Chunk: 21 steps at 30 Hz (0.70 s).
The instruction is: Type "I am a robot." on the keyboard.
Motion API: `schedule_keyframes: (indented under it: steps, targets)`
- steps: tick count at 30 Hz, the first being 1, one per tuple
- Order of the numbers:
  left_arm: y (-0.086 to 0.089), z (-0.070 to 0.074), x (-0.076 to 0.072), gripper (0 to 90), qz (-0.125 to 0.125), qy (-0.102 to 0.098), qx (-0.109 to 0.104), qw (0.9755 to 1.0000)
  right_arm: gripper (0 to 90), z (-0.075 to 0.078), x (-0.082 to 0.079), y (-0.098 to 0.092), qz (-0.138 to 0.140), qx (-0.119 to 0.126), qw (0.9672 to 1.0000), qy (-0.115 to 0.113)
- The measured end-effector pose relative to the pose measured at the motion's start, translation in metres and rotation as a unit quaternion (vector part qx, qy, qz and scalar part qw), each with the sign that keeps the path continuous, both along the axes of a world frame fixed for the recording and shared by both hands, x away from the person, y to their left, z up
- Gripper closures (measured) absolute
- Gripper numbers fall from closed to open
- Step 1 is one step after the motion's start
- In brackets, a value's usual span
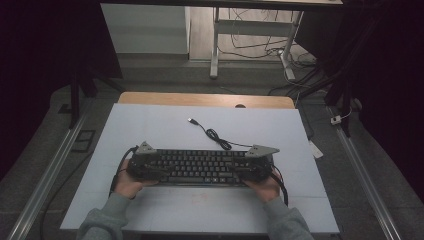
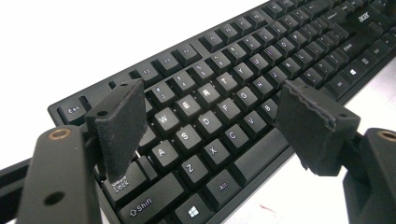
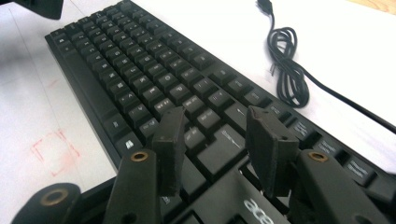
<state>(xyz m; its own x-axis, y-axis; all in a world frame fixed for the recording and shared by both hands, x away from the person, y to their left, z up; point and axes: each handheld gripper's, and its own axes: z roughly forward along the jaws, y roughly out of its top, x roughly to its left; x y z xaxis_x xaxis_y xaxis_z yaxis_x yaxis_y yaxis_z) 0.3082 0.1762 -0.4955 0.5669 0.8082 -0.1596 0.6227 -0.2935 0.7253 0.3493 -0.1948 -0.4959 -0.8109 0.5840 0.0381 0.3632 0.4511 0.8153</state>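
I see the black keyboard (image 1: 200, 166) flat on the white desk (image 1: 150, 125), between my two grippers. My left gripper (image 2: 219, 126) has its jaws open over the letter keys. My right gripper (image 3: 212, 149) has its jaws open above the other end, holding nothing. The keyboard's cable (image 3: 287, 70) lies just past them.

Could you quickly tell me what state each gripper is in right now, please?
Left gripper: open, jaws above the keyboard, holding nothing.
Right gripper: open over the keyboard's right end, holding nothing.
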Motion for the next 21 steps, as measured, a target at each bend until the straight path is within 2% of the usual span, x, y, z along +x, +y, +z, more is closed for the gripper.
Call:
schedule_keyframes:
  steps: [2, 12, 15, 21]
  targets:
    - [0.0006, 0.0001, 0.0002, 25.2, 0.002, 0.0, -0.002, 1.0, 56.9, -0.0005, -0.0009, -0.0026, 0.001, 0.007, 1.0, -0.002]
    - [0.0016, 0.0009, 0.0, 27.9, 0.005, -0.005, -0.008, 0.9999, 56.5, -0.0012, -0.0022, -0.0042, 0.001, -0.001, 1.0, -0.006]
    - [0.0019, 0.0018, -0.001, 32.2, 0.003, -0.01, -0.011, 0.9999, 56.5, -0.0022, -0.0019, -0.0033, 0.002, 0.005, 1.0, -0.006]
    - [0.0014, 0.0033, -0.003, 46.6, -0.006, -0.019, -0.015, 0.9997, 56.5, -0.0014, -0.0016, -0.0041, -0.001, 0.0, 1.0, -0.007]
